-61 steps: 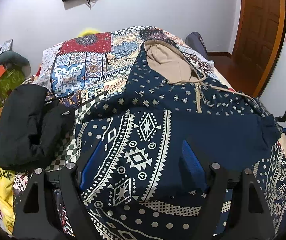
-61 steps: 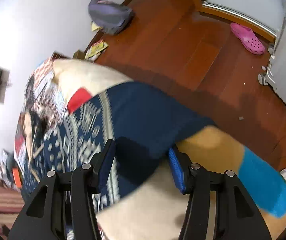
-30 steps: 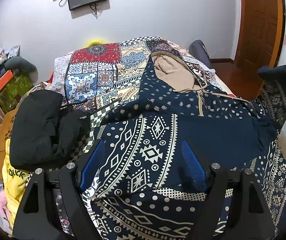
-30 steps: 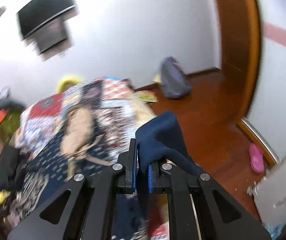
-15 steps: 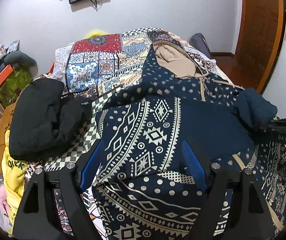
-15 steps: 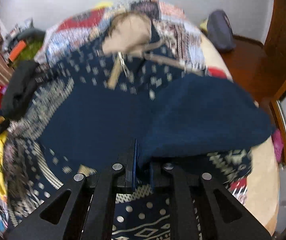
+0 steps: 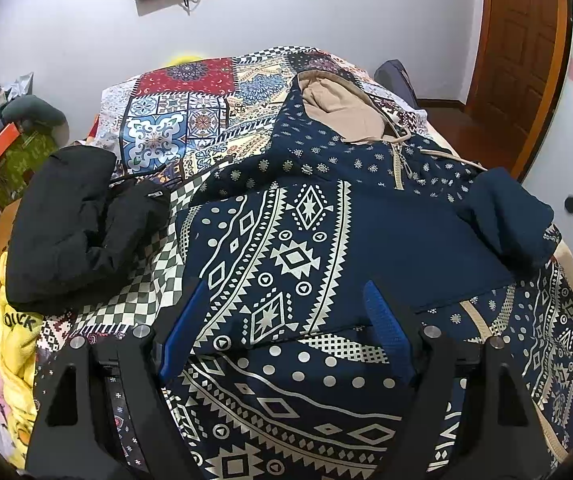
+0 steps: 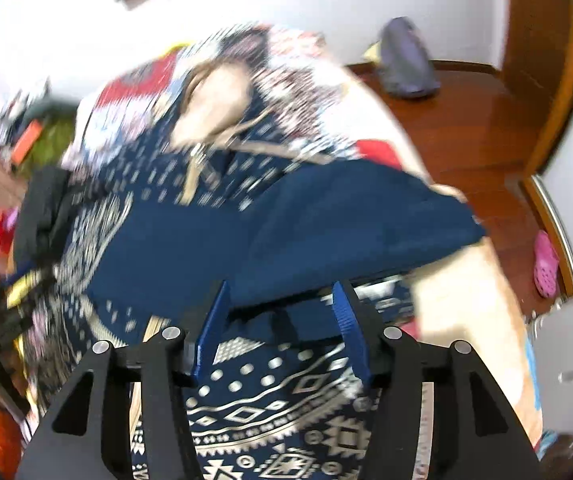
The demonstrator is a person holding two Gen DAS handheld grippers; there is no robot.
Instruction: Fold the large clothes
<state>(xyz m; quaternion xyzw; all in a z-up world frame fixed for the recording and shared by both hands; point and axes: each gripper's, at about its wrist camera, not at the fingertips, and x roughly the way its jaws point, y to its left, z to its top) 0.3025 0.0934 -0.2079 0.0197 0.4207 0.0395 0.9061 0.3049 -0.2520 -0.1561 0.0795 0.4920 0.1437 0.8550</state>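
The left gripper [image 7: 282, 320] is hovering over the hoodie [image 7: 310, 240] with its blue-padded fingers [image 7: 182, 324] spread wide and nothing between them. The right gripper [image 8: 280, 320] is likewise standing apart and empty, its view smeared by motion, with the sleeve [image 8: 350, 220] lying just beyond its tips, folded across the chest. The hoodie is lying face-up on the bed [image 7: 190, 120], hood [image 7: 338, 108] toward the far wall, hem toward the grippers, and its right edge is running close to the side of the mattress. The main risk, as I judge it, is sitting in that sleeve: in the left view it is bunching into a rounded lump [image 7: 506, 216] rather than lying flat, so any later fold over it would likely come out bulky and lopsided, or the lump could slide back off toward the floor. A pinch taken too deep could also catch the quilt beneath. The cloth is looking like a thick, soft fleece knit, navy with cream geometric bands and small dotted motifs, the sleeve plain navy, the hood lined in tan with a short zip and drawcords. Such fabric is tending to hold puffs rather than creases. The quilt under it is a smooth patchwork print, and a black jacket [image 7: 82, 220] is lying crumpled just beside the hoodie's left edge, near enough to get dragged along.
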